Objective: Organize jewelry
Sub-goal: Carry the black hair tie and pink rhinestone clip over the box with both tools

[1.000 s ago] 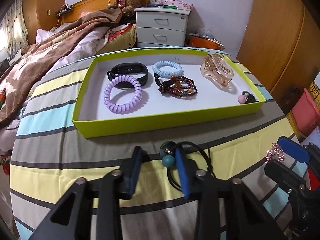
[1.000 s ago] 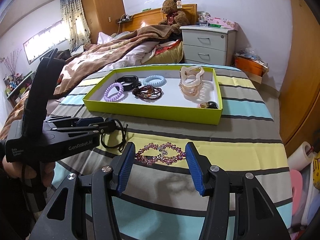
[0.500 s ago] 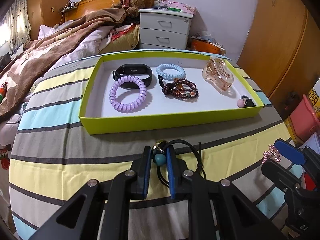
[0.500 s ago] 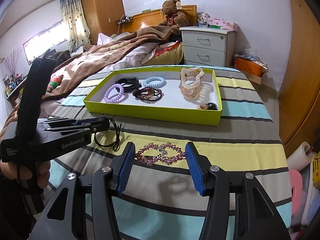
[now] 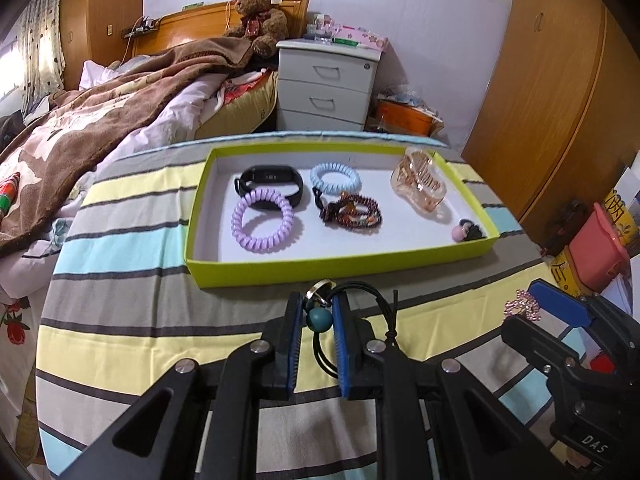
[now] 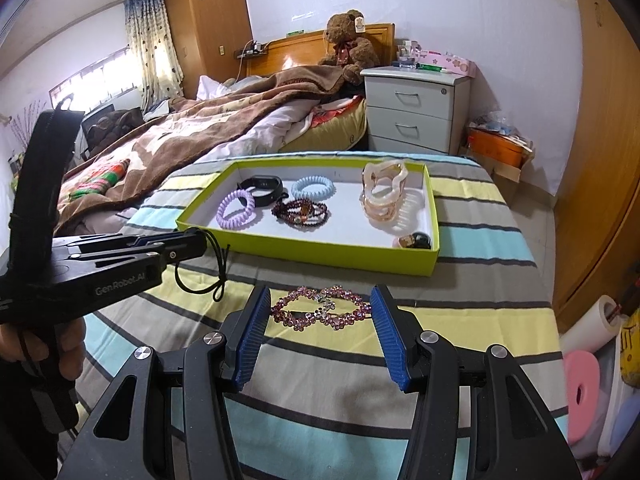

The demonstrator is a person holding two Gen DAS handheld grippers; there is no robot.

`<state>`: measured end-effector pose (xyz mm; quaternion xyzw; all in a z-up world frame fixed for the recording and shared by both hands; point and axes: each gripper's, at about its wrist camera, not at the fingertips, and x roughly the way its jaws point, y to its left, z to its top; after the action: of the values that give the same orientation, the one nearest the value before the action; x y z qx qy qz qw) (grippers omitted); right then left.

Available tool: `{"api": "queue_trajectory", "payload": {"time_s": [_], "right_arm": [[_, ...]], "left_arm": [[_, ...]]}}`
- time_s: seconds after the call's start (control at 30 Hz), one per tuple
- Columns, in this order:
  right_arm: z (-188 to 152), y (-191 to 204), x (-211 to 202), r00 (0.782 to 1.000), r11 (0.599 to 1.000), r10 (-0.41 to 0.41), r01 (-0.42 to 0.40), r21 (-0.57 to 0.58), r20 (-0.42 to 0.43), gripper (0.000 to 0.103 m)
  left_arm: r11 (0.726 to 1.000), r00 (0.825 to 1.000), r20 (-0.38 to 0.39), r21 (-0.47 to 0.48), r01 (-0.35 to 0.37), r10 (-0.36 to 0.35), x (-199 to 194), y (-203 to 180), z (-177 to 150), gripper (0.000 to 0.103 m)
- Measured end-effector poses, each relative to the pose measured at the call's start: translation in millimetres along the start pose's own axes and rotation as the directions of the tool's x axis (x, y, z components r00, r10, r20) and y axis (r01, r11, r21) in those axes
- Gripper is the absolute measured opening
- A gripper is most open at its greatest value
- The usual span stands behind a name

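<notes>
My left gripper [image 5: 317, 314] is shut on a black cord necklace [image 5: 322, 317] with a teal bead and a gold ring, lifted above the striped cloth; its cord [image 6: 218, 266] hangs below the gripper in the right wrist view. My right gripper [image 6: 320, 308] is open, its blue pads either side of a pink rhinestone hair clip [image 6: 320, 309] lying on the cloth. The green tray [image 5: 340, 266] beyond holds a purple coil tie [image 5: 262, 225], a black band [image 5: 272, 184], a blue coil tie [image 5: 335, 178], a dark bead bracelet [image 5: 352, 214], a claw clip [image 5: 420, 186] and a small hair tie [image 5: 468, 232].
The striped table [image 5: 132, 312] ends just past the tray. Behind it are a bed with a brown blanket [image 5: 80, 128], a grey nightstand [image 5: 328, 84] and a wooden wardrobe [image 5: 560, 92]. Boxes and a pink bin [image 5: 598, 248] stand on the floor at right.
My left gripper closed on the beaded cord necklace and lifted it off the cloth, moving back and up. My right gripper stayed open around the pink clip.
</notes>
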<state>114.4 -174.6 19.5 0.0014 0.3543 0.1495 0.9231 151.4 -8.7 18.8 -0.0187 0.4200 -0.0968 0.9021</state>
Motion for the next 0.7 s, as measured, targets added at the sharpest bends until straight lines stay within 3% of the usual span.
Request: {"api": "queue_trajectory", "payload": {"time_s": [0.33, 0.7], "right_arm": [[21.1, -2.3, -6.9, 0.999, 1.0, -0.006, 0.006, -0.006, 0.043, 0.053], [47.9, -8.6, 15.3, 0.999, 1.0, -0.016, 0.016, -0.004, 0.04, 0.053]], "left_arm": [[1.0, 0.999, 0.05, 0.009, 0.004, -0.005, -18.1, -0.6, 19.0, 0.016], [1.0, 0.998, 0.068, -0.008, 0.004, -0.004, -12.7, 14.1, 51.2, 0.016]]}}
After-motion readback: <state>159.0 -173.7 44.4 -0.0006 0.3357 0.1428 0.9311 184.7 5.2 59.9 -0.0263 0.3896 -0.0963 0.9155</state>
